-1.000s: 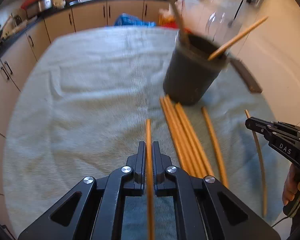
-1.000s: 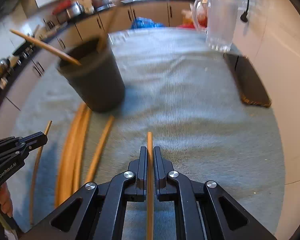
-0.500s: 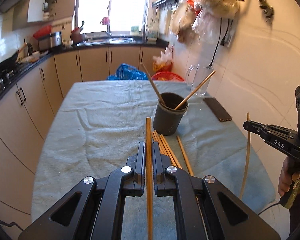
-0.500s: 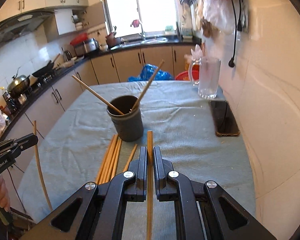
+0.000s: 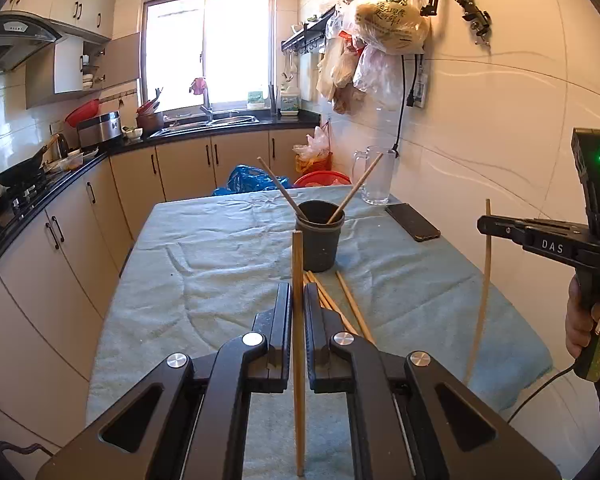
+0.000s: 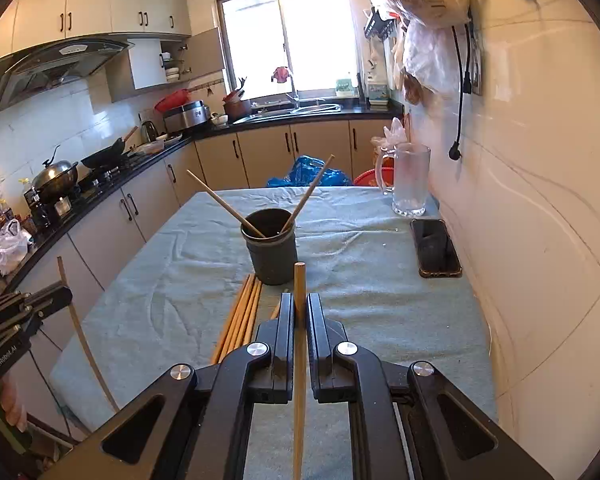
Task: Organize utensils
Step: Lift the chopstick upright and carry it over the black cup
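A dark cup [image 5: 319, 236] [image 6: 271, 246] stands mid-table with two chopsticks leaning in it. Several loose chopsticks [image 5: 342, 304] [image 6: 242, 314] lie on the cloth in front of it. My left gripper [image 5: 298, 292] is shut on one chopstick [image 5: 298, 320], held high and back from the table's near edge. My right gripper [image 6: 299, 300] is shut on another chopstick [image 6: 299, 340], also raised. Each gripper shows in the other's view, the right one [image 5: 486, 226] and the left one [image 6: 66, 292], each with its chopstick hanging steeply.
A blue-green cloth [image 5: 220, 248] covers the table. A glass pitcher [image 6: 410, 180] and a dark phone [image 6: 436, 248] lie along the right wall side. Kitchen cabinets and a stove run along the left; a tiled wall with hanging bags is on the right.
Both grippers have lifted high and pulled back from the table, each carrying a chopstick up off the cloth. The cup now looks far and small.
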Demonstrator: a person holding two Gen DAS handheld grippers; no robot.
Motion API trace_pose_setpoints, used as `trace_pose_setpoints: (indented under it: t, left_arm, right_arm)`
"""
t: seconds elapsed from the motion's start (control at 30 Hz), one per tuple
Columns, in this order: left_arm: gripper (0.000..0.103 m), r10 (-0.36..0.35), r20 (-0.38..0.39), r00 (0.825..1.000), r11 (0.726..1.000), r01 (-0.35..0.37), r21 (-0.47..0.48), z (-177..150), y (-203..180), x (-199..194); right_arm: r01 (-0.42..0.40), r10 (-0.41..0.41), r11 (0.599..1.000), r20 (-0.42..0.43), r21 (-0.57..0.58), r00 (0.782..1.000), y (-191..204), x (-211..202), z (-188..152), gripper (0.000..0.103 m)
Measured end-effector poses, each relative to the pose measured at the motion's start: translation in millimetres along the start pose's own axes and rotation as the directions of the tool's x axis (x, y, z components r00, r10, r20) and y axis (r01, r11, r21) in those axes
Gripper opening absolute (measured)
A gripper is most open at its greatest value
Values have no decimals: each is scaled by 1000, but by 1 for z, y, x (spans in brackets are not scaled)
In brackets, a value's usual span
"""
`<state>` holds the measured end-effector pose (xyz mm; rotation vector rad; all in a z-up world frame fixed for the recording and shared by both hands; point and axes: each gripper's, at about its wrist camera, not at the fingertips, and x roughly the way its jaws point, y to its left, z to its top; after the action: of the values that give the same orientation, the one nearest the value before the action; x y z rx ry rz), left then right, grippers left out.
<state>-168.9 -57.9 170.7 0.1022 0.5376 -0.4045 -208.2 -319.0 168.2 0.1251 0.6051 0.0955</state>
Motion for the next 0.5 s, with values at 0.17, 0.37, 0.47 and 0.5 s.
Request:
trace_pose_setpoints:
  t: [0.17, 0.37, 0.47, 0.5]
  left_arm:
    - [6, -16, 1, 1000, 1000, 16, -10, 0, -2, -2]
    - [6, -52, -1, 999, 997, 52, -63, 3, 4, -4]
    - [6, -70, 5, 998, 994, 70, -87, 8, 7, -4]
    - [6, -73, 10, 997, 993, 74, -93, 11, 8, -3]
  right_arm:
    - [-5, 5, 1000, 20, -16, 1000, 6, -11, -1, 6]
    - [-13, 14, 1000, 41, -19, 999, 7, -17, 1, 6]
    - [-14, 15, 1000, 53, -14, 998, 6, -17, 4, 6]
    - [-15, 16, 1000, 57, -11, 998, 6, -17, 6, 6]
